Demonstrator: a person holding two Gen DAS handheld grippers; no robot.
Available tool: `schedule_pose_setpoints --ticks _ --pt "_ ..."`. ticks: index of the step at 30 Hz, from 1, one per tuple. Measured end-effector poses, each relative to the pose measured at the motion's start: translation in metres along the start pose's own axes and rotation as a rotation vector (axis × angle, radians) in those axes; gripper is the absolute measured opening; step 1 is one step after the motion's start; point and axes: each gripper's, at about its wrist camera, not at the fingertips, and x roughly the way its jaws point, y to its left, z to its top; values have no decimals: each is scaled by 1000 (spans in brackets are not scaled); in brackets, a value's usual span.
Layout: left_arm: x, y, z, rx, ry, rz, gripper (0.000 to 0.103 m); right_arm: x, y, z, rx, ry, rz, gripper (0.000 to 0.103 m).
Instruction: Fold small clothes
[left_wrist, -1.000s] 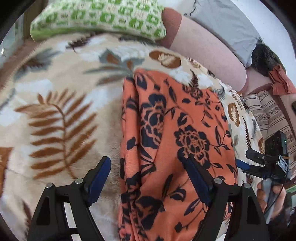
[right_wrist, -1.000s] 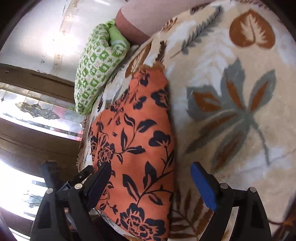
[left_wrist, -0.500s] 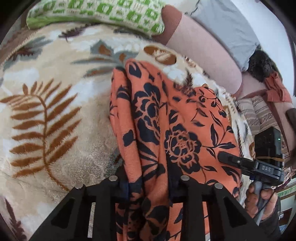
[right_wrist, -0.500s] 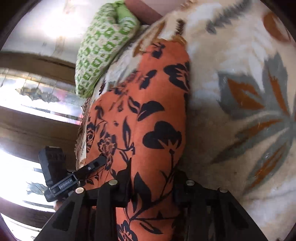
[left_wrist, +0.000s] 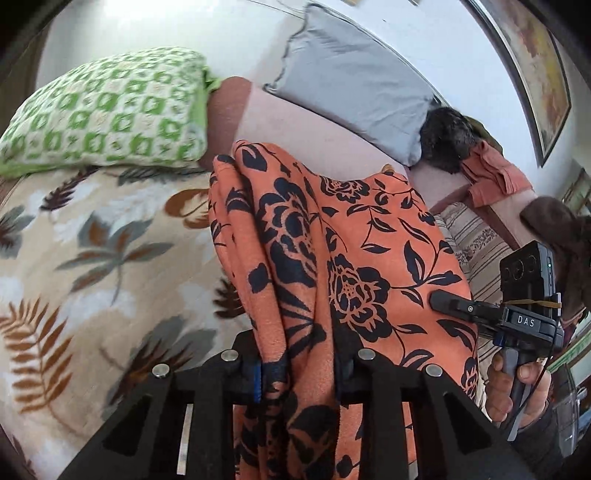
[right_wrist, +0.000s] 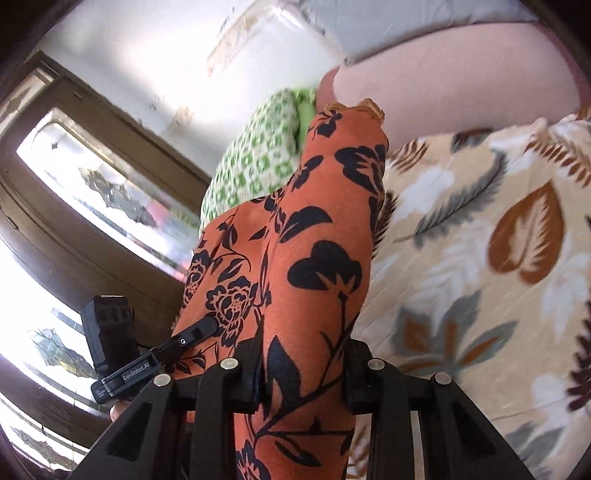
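Under me is the leafy blanket (left_wrist: 110, 258). My 2 grippers, left gripper (left_wrist: 299, 369) and right gripper (right_wrist: 301, 373), pinch the orange flowered cloth (left_wrist: 332, 240) and lift it. Next I think I must fold it over.

- An orange garment of soft fabric printed with dark navy flowers and leaves (left_wrist: 354, 266) fills the middle of the left wrist view, running from the centre down to the bottom edge.
- Its near end is bunched into vertical folds at the lower centre, and its far end hangs in a rounded fold at the upper centre.
- In the right wrist view the same cloth (right_wrist: 317, 258) rises as a narrow, draped column from the bottom centre to a frayed tip at the upper centre, lifted off the leaf-patterned blanket (right_wrist: 480, 258).
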Motion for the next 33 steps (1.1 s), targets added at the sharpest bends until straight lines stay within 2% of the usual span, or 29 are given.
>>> schedule_pose_setpoints --ticks 5,10,11,12,13,14,15,18,19,21,23,24,26,27,29,30,31,33 --pt "38 -13 -5 4 40 12 28 -1 -53 -1 64 -5 20 33" --pt "97 2 -35 -5 149 56 30 25 -116 -22 153 42 -3 33" --pt "109 8 -44 -2 179 82 33 37 -135 -32 202 75 -19 36" --pt "122 18 -58 -14 224 129 43 42 -144 -37 226 95 -48 39" --pt "123 26 -64 -38 221 120 49 50 -158 -47 258 133 -121 42" --pt "118 31 -65 -56 197 115 58 48 -161 -52 273 121 -113 55" --pt "107 35 -65 -70 181 136 63 40 -161 -53 275 92 -106 59" --pt "79 28 -57 -39 122 167 64 12 -144 -42 196 21 -209 61" --pt "69 22 -55 -14 97 186 64 5 -138 -39 182 2 -215 61" --pt "54 10 -48 12 71 192 64 -6 -118 -22 142 -45 -188 61" --pt "43 -5 -52 20 52 148 64 -3 -100 -15 112 -44 -129 66" --pt "42 -15 -58 42 59 138 64 4 -92 -12 99 -27 -80 72" --pt "53 -24 -72 82 89 147 65 26 -86 -12 97 18 -34 74" --pt "67 -25 -83 109 137 181 65 36 -92 -19 114 56 -39 74" --pt "98 -17 -98 131 251 272 65 59 -121 -31 222 117 -104 74" --pt "103 -8 -103 102 275 262 65 58 -123 -32 245 97 -93 73" --pt "98 -3 -101 59 262 241 65 52 -117 -28 255 80 -75 73" --pt "83 -4 -88 42 211 264 65 44 -100 -16 184 78 -86 74"
